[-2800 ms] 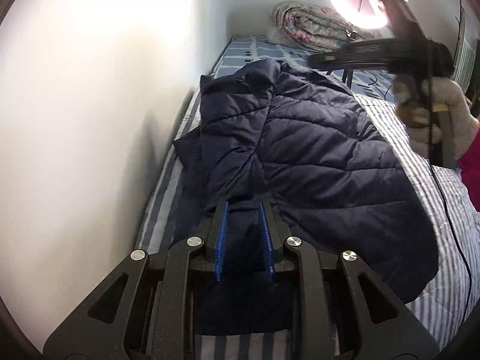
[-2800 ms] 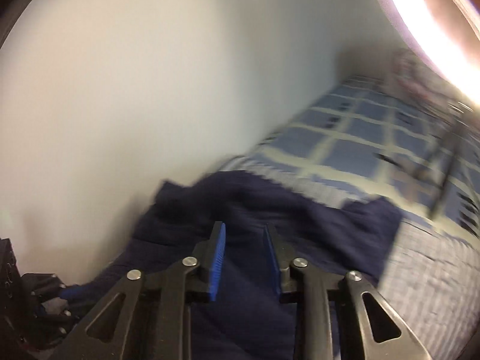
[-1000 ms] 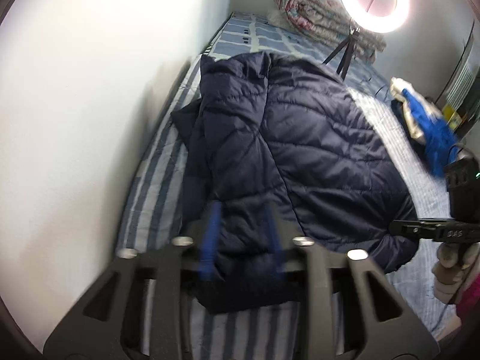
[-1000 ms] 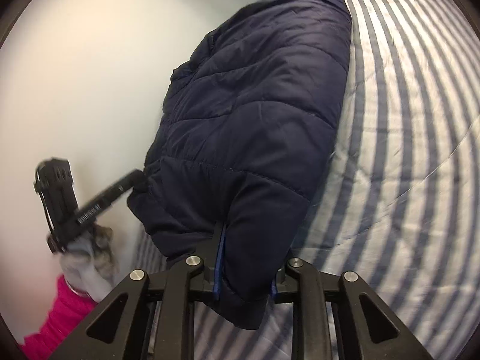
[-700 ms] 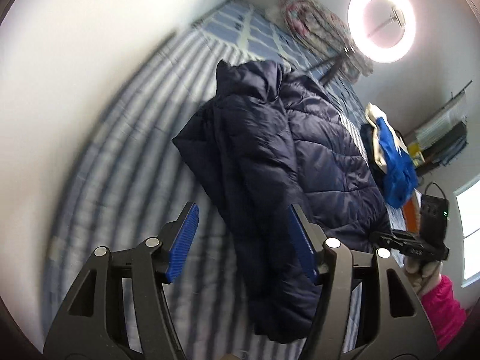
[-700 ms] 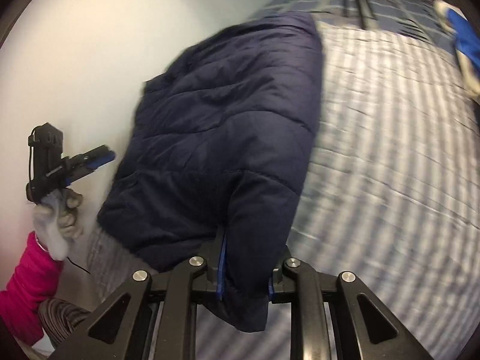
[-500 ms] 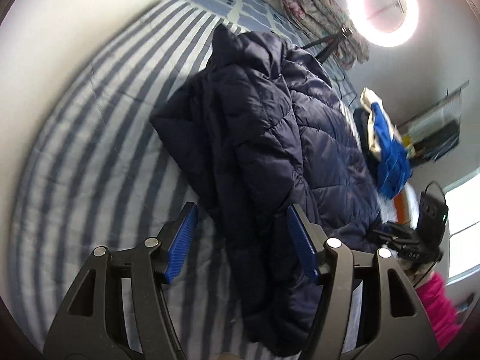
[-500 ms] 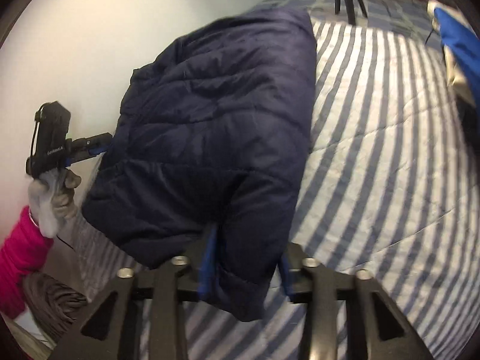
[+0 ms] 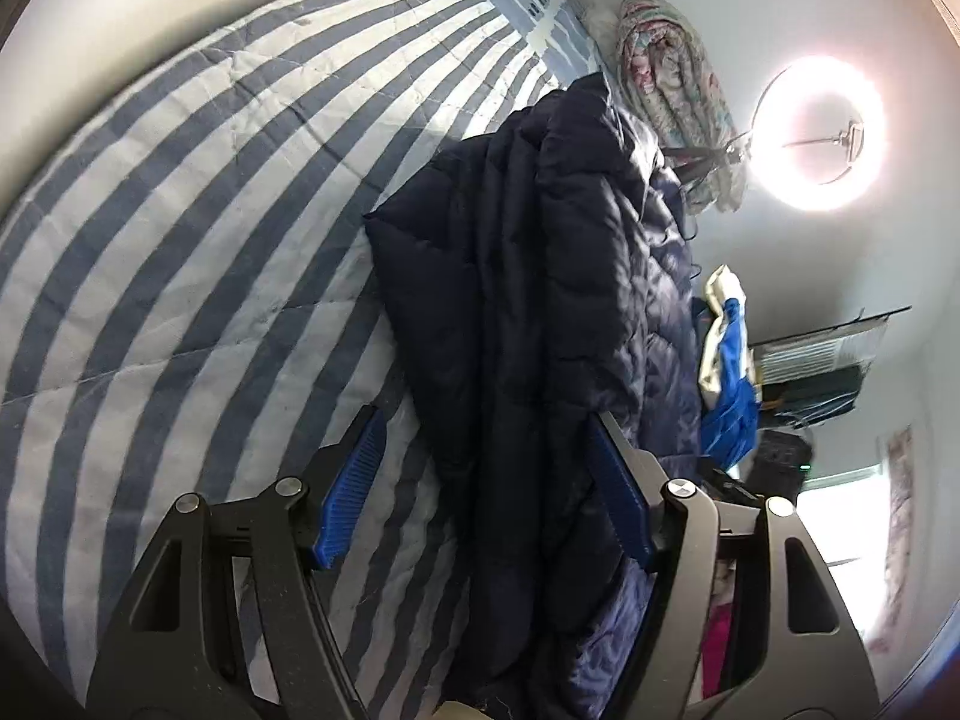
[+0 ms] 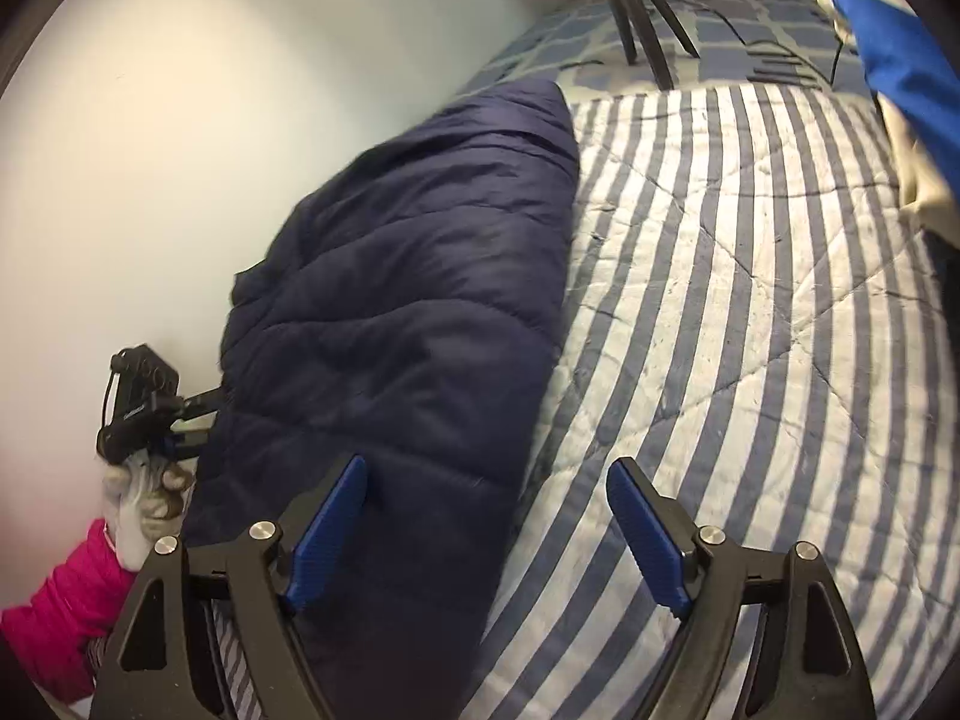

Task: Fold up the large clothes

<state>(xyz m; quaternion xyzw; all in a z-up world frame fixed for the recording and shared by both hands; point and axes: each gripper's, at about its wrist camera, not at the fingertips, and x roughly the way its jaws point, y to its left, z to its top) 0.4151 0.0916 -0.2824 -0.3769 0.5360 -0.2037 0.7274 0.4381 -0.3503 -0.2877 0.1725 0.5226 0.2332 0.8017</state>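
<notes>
Jacket (image 10: pixel 408 300), between opening right gripper (image 10: pixel 486 534) pads

A dark navy quilted puffer jacket (image 9: pixel 540 312) runs down the middle of the left wrist frame, on a blue-and-white striped quilted bedspread (image 9: pixel 198 228). At the top of that frame a checked blue-and-cream sheet (image 9: pixel 540 18) meets a floral pink-and-green rolled blanket (image 9: pixel 672 96). A bright blue and cream garment (image 9: pixel 729 372) shows at right. Each black claw carries ribbed blue pads (image 10: pixel 327 540). Lower left in the right wrist frame: a magenta sleeve (image 10: pixel 60 606) and a white-grey glove (image 10: pixel 141 495).
</notes>
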